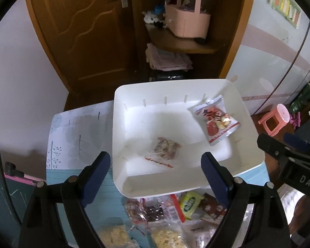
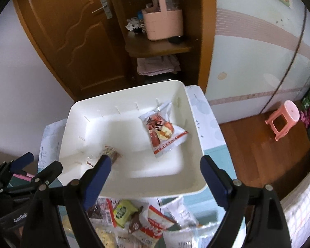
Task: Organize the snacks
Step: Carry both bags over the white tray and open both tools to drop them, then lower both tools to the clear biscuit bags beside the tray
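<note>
Left wrist: red-and-white snack packet (image 1: 214, 122) diagonal in white bin (image 1: 175, 86).

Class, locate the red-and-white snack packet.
In both wrist views, the red-and-white packet lies inside the white bin, near its far right corner, apart from the clear packet.

free: white bin (image 1: 246, 111) floor centre | blocked: red-white packet (image 1: 214, 122) right, clear packet (image 1: 165, 149) near-left, bin walls

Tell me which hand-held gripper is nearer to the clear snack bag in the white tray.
Left. The left hand-held gripper is just before the clear snack bag; the right hand-held gripper is further right.
</note>
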Motion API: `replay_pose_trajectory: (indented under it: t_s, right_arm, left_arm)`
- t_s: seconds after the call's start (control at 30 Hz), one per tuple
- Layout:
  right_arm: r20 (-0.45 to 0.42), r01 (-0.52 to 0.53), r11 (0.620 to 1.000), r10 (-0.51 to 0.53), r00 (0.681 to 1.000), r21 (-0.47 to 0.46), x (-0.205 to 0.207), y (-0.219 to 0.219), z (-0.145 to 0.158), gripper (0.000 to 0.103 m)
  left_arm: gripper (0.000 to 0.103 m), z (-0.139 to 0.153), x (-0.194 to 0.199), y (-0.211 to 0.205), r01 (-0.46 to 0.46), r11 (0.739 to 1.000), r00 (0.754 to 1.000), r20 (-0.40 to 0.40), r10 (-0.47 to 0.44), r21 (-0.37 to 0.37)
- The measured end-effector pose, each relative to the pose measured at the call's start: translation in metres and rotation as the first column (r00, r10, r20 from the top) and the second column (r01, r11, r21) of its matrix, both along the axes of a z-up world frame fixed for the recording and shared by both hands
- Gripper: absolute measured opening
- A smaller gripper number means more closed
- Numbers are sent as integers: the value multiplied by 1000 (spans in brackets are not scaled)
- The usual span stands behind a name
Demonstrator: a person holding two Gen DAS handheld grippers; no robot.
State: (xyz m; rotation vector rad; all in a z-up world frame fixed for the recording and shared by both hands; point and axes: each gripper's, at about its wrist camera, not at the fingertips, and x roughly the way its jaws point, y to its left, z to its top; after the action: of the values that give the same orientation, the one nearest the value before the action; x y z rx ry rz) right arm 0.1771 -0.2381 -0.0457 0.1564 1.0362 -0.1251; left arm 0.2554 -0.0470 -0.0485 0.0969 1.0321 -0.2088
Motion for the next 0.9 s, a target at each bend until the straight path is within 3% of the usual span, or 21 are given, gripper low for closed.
replay_pose_trajectory:
  t_s: [0.2, 0.43, 0.53, 0.7, 0.9]
  right_arm:
    - [89, -10, 999, 6, 996, 48, -40, -7, 26, 88]
    - [202, -65, 996, 52, 978, 57, -95, -12, 59, 88]
    - [245, -93, 996, 87, 966, 14, -121, -12, 72, 88]
    - [236, -145, 989, 147, 961, -25, -157, -15, 83, 88]
    - [215, -190, 979, 201, 956, -69, -197, -24, 89, 88]
  left_arm:
    - [89, 22, -30, -1, -15, 998, 999, 34, 17, -63]
    - [89, 43, -80, -3, 6, 1000, 997, 81, -5, -13]
    - [89, 54, -107, -2, 18, 1000, 995, 101, -15, -21]
    - [89, 67, -149, 7, -5, 998, 993, 115, 14, -70]
    - [89, 76, -200, 14, -47, 997, 983, 174, 56, -57]
